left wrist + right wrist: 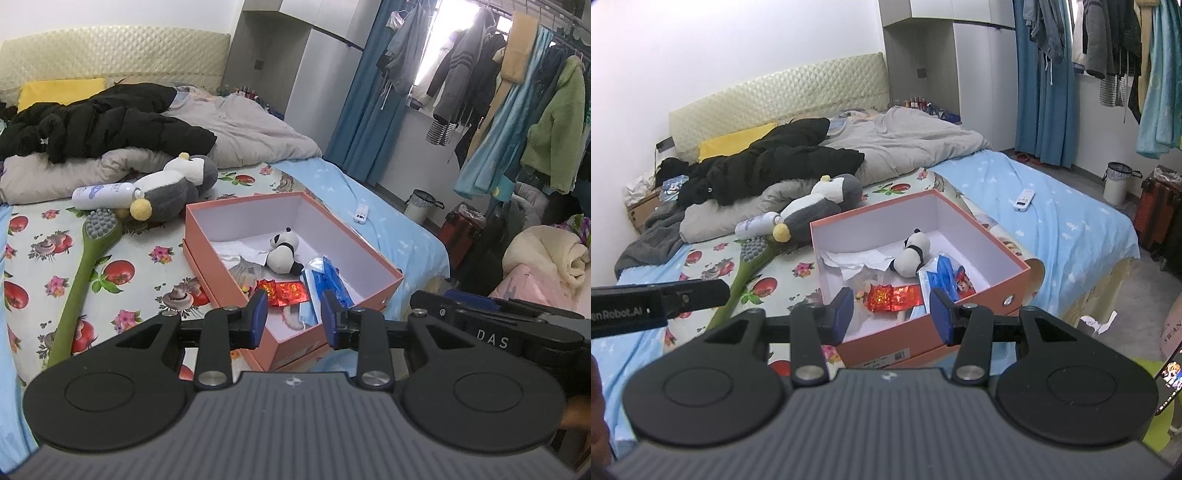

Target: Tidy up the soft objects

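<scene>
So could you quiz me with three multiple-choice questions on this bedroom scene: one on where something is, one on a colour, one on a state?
1. Where is the small panda plush?
A. inside the pink box
B. on the yellow pillow
C. on the floor

2. What colour is the handle of the long brush on the bed?
A. red
B. green
C. white

3. What is the left claw doing?
A. gripping the panda
B. gripping the box wall
C. open, holding nothing

Answers:
1 A, the panda lies among papers inside the box.
2 B, its long handle is green.
3 C, its blue pads stand apart with nothing between them.
</scene>
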The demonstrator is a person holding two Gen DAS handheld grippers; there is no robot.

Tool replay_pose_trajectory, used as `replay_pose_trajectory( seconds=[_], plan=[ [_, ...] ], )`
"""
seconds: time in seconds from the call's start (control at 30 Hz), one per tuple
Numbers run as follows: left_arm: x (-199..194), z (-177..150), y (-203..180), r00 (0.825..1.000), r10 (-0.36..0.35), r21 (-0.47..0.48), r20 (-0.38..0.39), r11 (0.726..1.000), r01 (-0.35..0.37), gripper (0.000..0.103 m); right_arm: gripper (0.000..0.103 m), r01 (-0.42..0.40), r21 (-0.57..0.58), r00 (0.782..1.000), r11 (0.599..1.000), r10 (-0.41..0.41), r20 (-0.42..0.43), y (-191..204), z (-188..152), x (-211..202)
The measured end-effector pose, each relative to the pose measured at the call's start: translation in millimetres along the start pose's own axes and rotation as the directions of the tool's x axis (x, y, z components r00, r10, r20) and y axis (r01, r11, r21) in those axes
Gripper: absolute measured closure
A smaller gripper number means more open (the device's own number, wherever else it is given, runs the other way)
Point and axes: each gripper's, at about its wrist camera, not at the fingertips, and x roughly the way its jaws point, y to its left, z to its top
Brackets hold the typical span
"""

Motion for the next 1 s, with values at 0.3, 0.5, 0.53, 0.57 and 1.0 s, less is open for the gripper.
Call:
replay_pose_trajectory(
  seconds=[0.3,0.5,0.53,0.57,1.0],
  plan=[
    [5,0,4,1.0,0.007,-0.012,-0.002,1.0,-0.007,0.067,0.054,0.003,0.001,1.0,1.0,-0.003,-0.018,-1,-4,4],
    [6,-1,4,1.0,0.007,-0.014,-0.002,1.0,-0.007,0.063,0.054,0.002,0.0,1.0,1.0,-0.002,-0.02,0,-4,4],
    [5,-1,3,1.0,0.007,-0.014,0.0,1.0,-0.007,0.057,0.054,0.003,-0.001,1.0,1.0,-0.003,-0.02,0,-4,4],
    [5,-1,3,1.0,0.007,-0.014,0.003,1.0,-0.007,0.054,0.054,0.003,-0.002,1.0,1.0,-0.003,-0.019,0,-4,4],
    [5,7,12,0.999,0.035,-0.024,0.017,0.999,-0.035,0.004,0.012,0.018,0.027,0.999,0.999,-0.018,-0.027,-13,-3,10]
  ],
)
